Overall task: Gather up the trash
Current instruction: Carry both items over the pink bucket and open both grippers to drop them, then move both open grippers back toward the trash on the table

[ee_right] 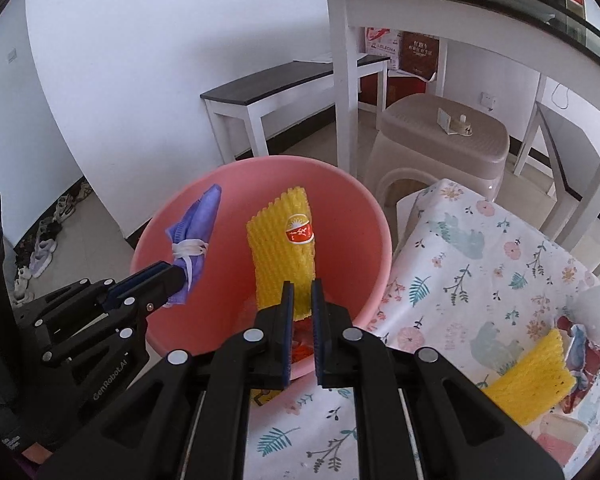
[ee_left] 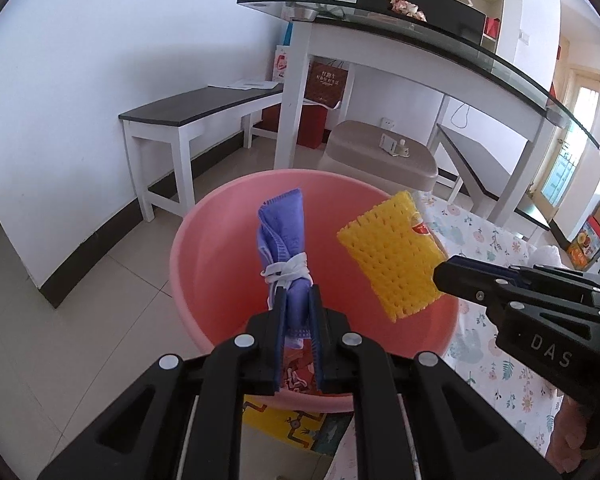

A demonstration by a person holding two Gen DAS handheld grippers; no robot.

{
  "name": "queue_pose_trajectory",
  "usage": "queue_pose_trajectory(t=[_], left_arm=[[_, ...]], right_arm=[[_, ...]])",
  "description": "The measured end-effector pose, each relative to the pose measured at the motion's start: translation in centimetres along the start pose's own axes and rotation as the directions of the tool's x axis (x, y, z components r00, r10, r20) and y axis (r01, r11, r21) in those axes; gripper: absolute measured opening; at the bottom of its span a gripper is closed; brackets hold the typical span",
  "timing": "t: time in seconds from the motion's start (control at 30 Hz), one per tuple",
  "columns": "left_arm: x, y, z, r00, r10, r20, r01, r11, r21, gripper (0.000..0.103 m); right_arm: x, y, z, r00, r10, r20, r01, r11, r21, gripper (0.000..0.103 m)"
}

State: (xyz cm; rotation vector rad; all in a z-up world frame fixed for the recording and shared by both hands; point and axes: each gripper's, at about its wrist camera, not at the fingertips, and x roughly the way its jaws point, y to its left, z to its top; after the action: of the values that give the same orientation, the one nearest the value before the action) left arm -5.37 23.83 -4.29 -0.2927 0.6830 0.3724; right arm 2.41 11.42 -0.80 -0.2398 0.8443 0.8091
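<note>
Here the mask (ee_left: 282, 256), a folded purple one bound with its white straps, stands up out of the left gripper (ee_left: 298, 320), whose jaws are nearly closed and pinch its lower end. It hangs over the open mouth of the basin (ee_left: 188, 240), with bare pink wall ahead of the jaws and to their left. Just to the right of those jaws, apart from the mask, is the yellow foam net (ee_right: 282, 248); the right gripper (ee_right: 300, 316) has its jaws almost shut on the net's lower edge, and the net rises upright ahead of them with its red label facing that camera. It too is above the basin's opening, inside the rim line. Some red scraps lie at the basin's bottom, below both jaws. The two grippers come in side by side, not touching, with a gap between mask and net. To the right of the right jaws the basin's rim meets the edge of a floral cloth (ee_right: 480, 240), on which a second net (ee_right: 528, 380) lies near a white wad. Beyond the basin stand a stool (ee_right: 440, 140), a bench (ee_left: 196, 112) and a glass table (ee_left: 420, 28), with open tiled floor to the left.
</note>
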Motion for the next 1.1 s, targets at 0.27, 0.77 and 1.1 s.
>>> queue_pose_trajectory(t=[0.27,0.77,1.1], left_arm=[[0.0,0.6,0.1,1.0,-0.022,-0.003,0.021,0.999,-0.048,0.027],[-2.5,-1.0,0.0,0.996,-0.088,0.033,0.089,0.996,-0.023,0.029],[-3.9,-6.0,-0.5,0.981,-0.194,0.024,0.192,0.979,0.074,0.031]], right_arm=[[0.5,-0.2,-0.1,0.999,0.042,-0.033,-0.041,0.999,0.021,0.013],[-3.6,-2.0,-2.9,1.0,-0.012,0.009,0.011,0.997,0.078,0.028],[-11.3,-8.2,-7.8,0.977,-0.206,0.063,0.191,0.963,0.191,0.028]])
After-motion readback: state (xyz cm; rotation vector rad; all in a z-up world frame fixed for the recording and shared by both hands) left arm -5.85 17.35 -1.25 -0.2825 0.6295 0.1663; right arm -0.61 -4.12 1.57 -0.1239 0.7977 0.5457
